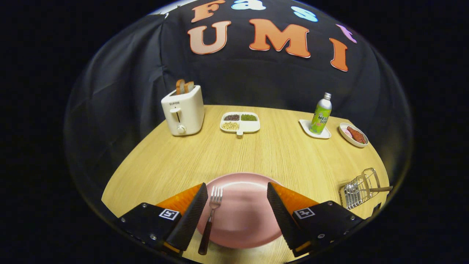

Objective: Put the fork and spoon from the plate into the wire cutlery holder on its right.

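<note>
Jaws [237, 205] spread wide above the pink plate [243, 220], gripping nothing. One fork [211, 216] lies on the plate's left side, close by the left finger, dark handle jutting over the rim. Off right on the worktop [256, 154], one wire cutlery holder [361, 192] already has one spoon [366, 189] in it. So the fork leg is in hand, I'd say; next move: shift left, drop, pinch that thin handle squarely.
</note>
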`<act>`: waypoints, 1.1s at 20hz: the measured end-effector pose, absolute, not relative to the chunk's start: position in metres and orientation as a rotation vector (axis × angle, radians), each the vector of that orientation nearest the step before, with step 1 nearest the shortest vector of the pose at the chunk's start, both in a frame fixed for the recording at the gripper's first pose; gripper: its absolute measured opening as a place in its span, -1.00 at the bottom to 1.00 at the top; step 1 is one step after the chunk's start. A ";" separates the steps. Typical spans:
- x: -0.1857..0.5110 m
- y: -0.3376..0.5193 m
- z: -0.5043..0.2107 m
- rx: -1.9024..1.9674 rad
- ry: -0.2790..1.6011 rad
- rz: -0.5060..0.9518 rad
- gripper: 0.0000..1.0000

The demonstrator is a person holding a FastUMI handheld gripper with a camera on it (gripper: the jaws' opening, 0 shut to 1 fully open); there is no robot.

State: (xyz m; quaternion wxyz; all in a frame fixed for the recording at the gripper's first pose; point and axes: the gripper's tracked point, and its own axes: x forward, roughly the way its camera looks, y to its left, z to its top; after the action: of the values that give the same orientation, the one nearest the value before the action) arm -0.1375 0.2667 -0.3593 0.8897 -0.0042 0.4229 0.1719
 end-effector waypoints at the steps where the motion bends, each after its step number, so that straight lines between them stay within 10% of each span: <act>1: -0.143 0.268 -0.369 -0.029 0.908 0.358 0.95; 10: -0.182 0.280 -0.415 -0.081 1.086 0.393 0.68; 22: -0.211 0.284 -0.423 -0.160 1.227 0.488 -0.72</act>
State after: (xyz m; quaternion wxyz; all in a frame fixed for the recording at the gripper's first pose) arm -0.2109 0.2841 -0.4227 0.7868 -0.0740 0.5694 0.2263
